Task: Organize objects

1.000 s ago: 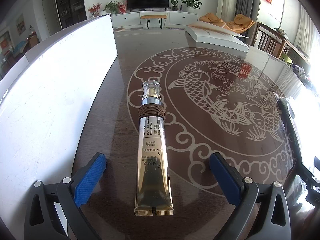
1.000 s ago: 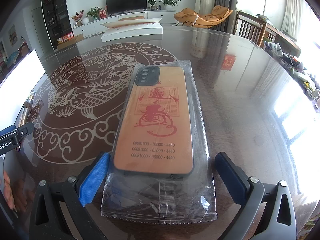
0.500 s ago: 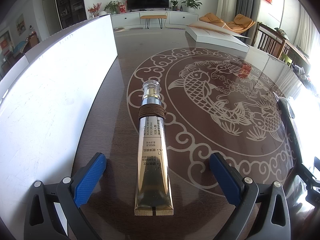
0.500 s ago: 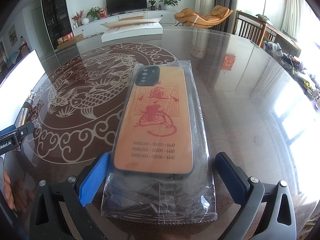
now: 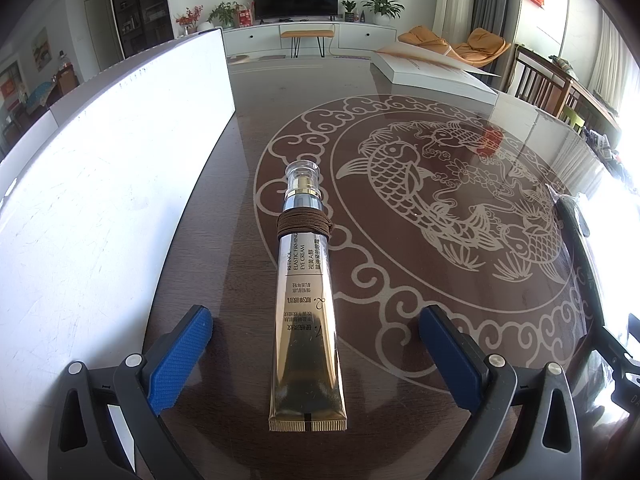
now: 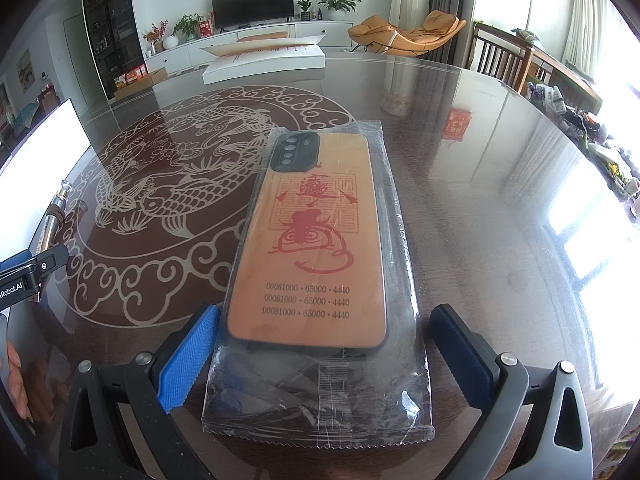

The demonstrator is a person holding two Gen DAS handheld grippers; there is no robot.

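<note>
Lying flat: glossy gold tube (image 5: 306, 304); plastic-wrapped orange phone case (image 6: 310, 240).

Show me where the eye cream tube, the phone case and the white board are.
eye cream tube (image 5: 306, 300), left wrist view, middle of the gold body.
phone case (image 6: 316, 240), right wrist view, orange back under the plastic wrap.
white board (image 5: 112, 168), left wrist view, its flat face.

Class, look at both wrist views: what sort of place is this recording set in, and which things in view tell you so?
Most likely a home living and dining room. A television stands on a long white cabinet with houseplants, an orange lounge chair sits near the curtains, and the work happens on a glass-topped table.
</note>
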